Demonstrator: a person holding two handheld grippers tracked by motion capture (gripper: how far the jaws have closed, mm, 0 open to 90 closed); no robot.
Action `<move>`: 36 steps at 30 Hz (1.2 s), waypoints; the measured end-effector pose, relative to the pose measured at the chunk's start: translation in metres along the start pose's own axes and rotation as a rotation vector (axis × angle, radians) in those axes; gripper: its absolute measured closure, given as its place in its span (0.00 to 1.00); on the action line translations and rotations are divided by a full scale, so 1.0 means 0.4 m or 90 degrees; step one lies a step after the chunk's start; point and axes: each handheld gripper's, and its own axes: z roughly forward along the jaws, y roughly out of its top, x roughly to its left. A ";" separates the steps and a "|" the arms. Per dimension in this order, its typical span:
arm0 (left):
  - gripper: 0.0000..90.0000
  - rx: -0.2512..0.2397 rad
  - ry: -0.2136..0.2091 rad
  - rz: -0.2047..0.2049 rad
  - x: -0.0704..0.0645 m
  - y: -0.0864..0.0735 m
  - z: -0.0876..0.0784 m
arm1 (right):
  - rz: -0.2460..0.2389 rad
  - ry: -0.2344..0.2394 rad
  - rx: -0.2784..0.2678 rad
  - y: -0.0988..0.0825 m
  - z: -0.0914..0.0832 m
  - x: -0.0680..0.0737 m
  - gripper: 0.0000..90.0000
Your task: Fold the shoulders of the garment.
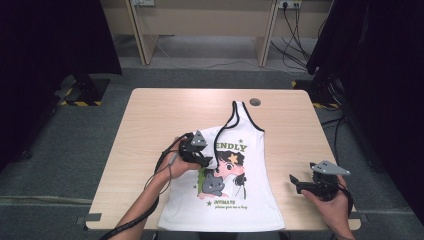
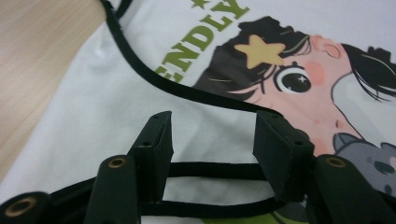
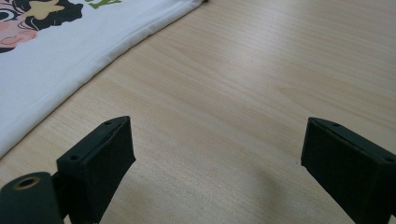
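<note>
A white tank top [image 1: 250,195] with black trim and a cartoon print of a girl and a grey cat is spread on a light wooden tabletop [image 1: 155,115]. Its hem lies along the near edge, a little right of the middle. One black-edged strap [image 1: 234,114] reaches toward the far edge, while the other shoulder is folded over onto the print.

The left hand-held gripper [image 1: 204,161] is held over the folded shoulder, at the left side of the print. In the left gripper view, its jaws are seen parted, with the folded black-trimmed strap [image 2: 212,170] lying between them; the pads are not pressed on the cloth.

The right hand-held gripper [image 1: 295,181] is held low above bare wood near the right part of the near edge, just beside the top's right side seam. In the right gripper view, its jaws are seen spread wide, with only wood between them.

A small round grey cap [image 1: 255,102] is set into the tabletop near the far edge.
</note>
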 end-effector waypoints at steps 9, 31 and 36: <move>0.54 0.008 0.001 0.011 -0.022 -0.016 0.005 | 0.000 0.000 0.001 0.000 0.000 0.000 0.11; 0.14 -0.150 0.087 -0.206 0.021 -0.094 -0.110 | 0.007 0.004 0.000 0.002 0.002 -0.003 0.11; 0.12 -0.199 0.110 -0.272 0.044 -0.153 -0.164 | 0.008 0.004 -0.008 0.003 -0.001 -0.002 0.11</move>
